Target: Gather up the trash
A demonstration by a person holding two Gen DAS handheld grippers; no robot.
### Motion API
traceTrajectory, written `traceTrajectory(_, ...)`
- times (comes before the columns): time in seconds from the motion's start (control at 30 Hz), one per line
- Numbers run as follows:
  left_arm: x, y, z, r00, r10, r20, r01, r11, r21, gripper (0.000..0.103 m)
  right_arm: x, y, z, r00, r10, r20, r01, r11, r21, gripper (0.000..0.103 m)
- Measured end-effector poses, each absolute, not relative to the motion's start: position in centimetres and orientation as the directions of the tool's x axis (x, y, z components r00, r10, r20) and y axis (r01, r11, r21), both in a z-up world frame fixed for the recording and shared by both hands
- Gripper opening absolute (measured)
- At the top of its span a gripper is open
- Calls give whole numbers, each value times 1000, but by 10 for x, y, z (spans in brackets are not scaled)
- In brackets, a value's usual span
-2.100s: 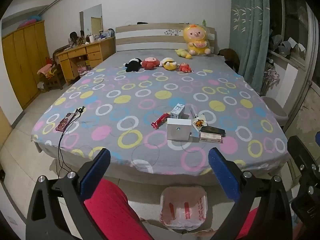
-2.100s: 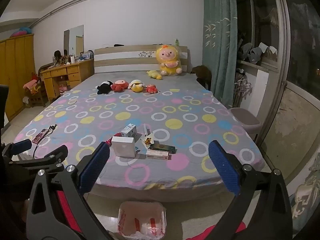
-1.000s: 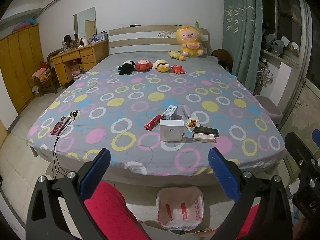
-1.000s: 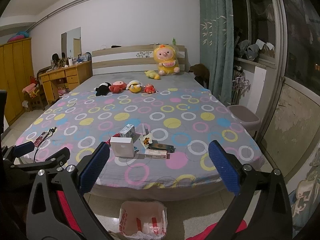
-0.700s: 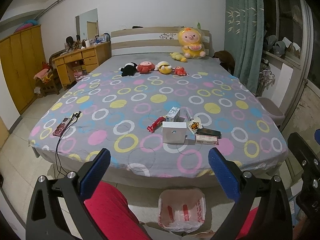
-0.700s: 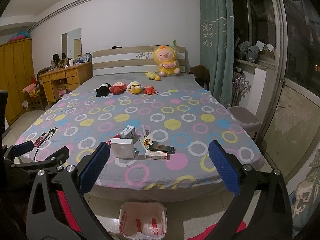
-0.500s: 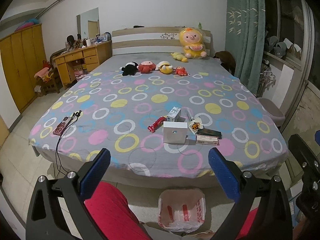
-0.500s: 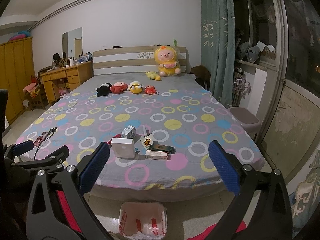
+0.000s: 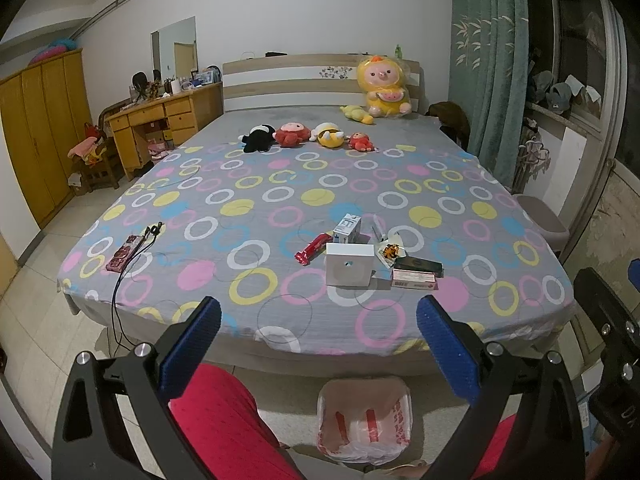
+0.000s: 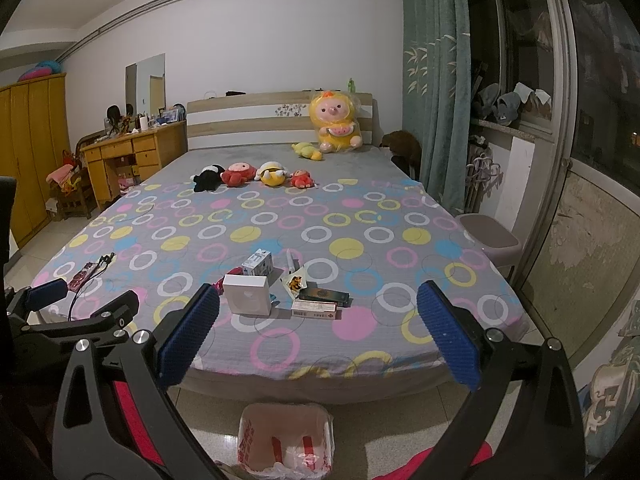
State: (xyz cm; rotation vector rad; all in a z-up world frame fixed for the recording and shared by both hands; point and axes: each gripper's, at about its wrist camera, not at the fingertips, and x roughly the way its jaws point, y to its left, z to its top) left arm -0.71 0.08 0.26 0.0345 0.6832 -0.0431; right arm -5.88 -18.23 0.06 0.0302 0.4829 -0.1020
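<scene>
You have not started — both your left gripper [image 9: 318,322] and right gripper [image 10: 318,318] gape empty, the small cardboard boxes and wrappers [image 9: 370,254] lie on the near bed, the plastic-lined bin [image 10: 285,438] waits.

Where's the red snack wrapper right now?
In the left wrist view the red snack wrapper lies on the bed near the foot edge, just left of the white square box and the small milk carton.

Black-framed left gripper [image 9: 318,330] and right gripper [image 10: 318,330], blue ribbed pads, silver screws, red trousers [image 9: 224,420]
</scene>
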Motion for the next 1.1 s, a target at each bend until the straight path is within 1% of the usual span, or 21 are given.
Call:
traceTrajectory(0.97,-8,-5,4,772,-31,-634,65,997,30,96,-58,-180,2,879,-93,-468,105,994,0,97)
traceTrajectory(1.1,-3,0,6,767,-28,-641,73,996,44,96,-55,-180,-4,882,-73,-465,78,997,-8,97)
